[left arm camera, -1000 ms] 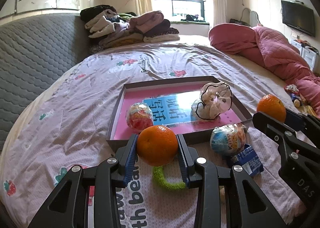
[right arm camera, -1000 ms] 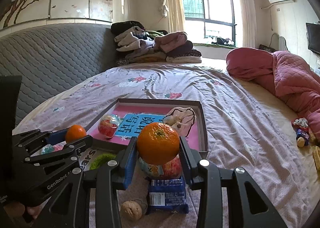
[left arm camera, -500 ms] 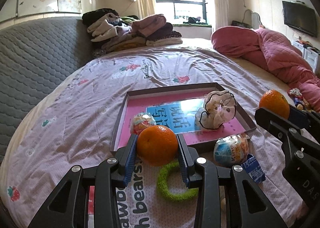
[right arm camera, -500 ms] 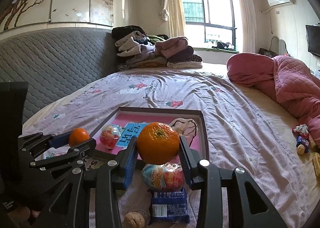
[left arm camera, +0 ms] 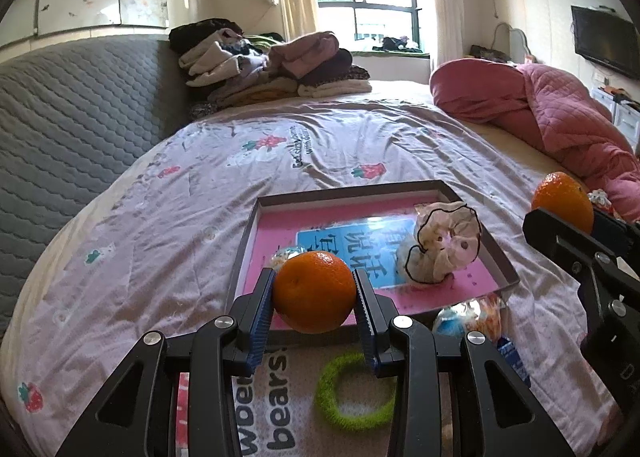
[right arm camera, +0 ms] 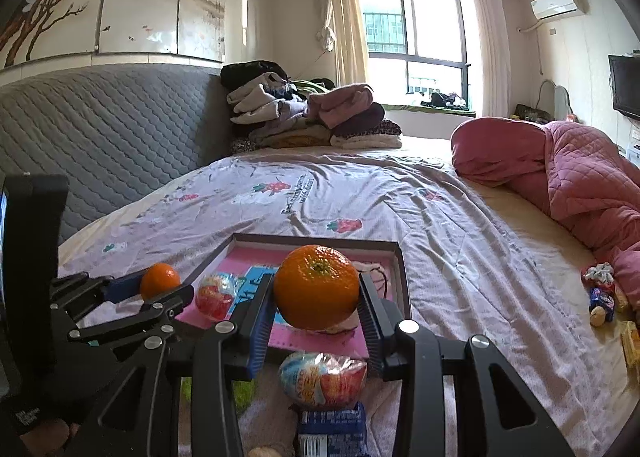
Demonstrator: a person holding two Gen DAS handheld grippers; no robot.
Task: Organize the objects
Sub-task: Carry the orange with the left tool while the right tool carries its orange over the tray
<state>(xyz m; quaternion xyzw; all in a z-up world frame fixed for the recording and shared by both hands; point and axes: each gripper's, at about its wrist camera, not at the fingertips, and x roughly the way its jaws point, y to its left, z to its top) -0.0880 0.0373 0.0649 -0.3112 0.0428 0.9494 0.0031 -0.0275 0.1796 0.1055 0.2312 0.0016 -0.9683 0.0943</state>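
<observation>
1. Left gripper: jaws part-open, clamped on one orange; one green ring below them; one tray beyond.
2. Right gripper: jaws likewise clamped on a second orange; one wrapped egg beneath.

The left gripper points forward and slightly down, its blue ribbed pads pressed on an orange. The right gripper sits alongside at much the same tilt (pads clamped on a second orange). At the lower left edge, a fingertip, probably, shows beneath the left gripper.
</observation>
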